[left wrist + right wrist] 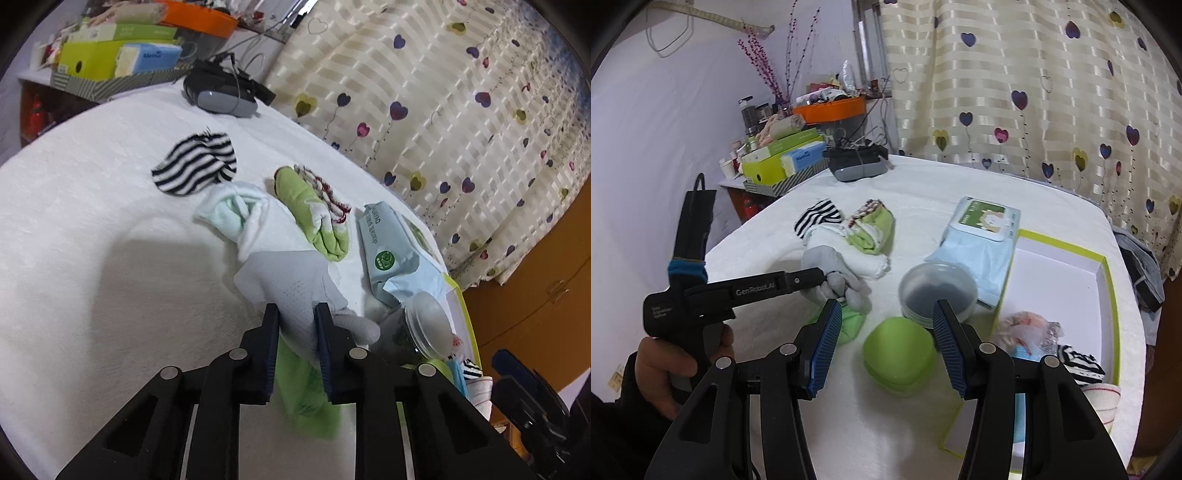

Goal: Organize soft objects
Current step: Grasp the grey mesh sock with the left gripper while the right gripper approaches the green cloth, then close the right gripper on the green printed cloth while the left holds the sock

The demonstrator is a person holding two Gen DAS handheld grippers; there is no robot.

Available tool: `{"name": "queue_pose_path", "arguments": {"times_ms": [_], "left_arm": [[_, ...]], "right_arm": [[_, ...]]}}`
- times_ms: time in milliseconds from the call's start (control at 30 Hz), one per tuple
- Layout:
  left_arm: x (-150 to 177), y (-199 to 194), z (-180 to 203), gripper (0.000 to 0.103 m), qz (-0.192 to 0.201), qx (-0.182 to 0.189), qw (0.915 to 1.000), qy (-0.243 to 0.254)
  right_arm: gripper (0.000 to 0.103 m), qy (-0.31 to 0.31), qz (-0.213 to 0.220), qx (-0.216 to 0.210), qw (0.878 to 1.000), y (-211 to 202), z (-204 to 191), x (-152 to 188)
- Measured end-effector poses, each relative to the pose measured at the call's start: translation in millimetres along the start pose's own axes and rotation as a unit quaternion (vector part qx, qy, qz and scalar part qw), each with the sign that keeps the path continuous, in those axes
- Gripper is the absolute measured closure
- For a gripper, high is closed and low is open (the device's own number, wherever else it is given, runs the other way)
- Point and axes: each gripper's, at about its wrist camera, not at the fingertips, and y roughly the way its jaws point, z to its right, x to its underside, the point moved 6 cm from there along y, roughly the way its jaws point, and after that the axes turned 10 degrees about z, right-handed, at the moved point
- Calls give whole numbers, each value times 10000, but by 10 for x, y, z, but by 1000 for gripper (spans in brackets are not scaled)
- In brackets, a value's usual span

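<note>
A matt grey knitted glove (295,291) lay on a white fleecy table cover (92,221). The pale-blue wipes pack (975,251) looked like slightly glossy plastic film. The ribbed blue gripper pads (823,347) seemed rubbery; the round clear jar (938,291) was smooth plastic.

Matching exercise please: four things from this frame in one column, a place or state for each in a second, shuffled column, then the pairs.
1. grey knit glove
2. right gripper
3. black-and-white striped sock
4. pale blue wet-wipes pack

A. lying loose on the white cloth
B. open, empty
C. leaning on the box rim
D. pinched by the left gripper

Pairs: 1-D, 2-B, 3-A, 4-C
</note>
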Motion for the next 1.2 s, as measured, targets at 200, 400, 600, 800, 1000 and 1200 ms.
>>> {"name": "queue_pose_path", "arguments": {"times_ms": [200, 400, 600, 800, 1000, 1200], "left_arm": [[-62, -372, -135, 86, 266, -11, 9996, 135], [-81, -583, -343, 86, 345, -112, 9991, 202], [-93, -691, -573, 86, 390, -186, 9990, 144], [-83, -713, -712, 86, 378, -158, 9992, 43], [-70, -699, -774, 86, 338, -89, 9994, 0], [-59, -694, -784, 86, 323, -68, 9994, -27]], "right_arm": [[51, -193, -118, -191, 9996, 124, -252, 7], [51, -569, -443, -460, 9963, 382, -596, 108], [51, -948, -961, -408, 9900, 729, -795, 263], [51, -1359, -1443, -136, 9801, 977, -885, 449], [51, -1499, -1773, 142, 9726, 1133, -859, 562], [83, -1474, -1738, 49, 9737, 1141, -921, 537]]}}
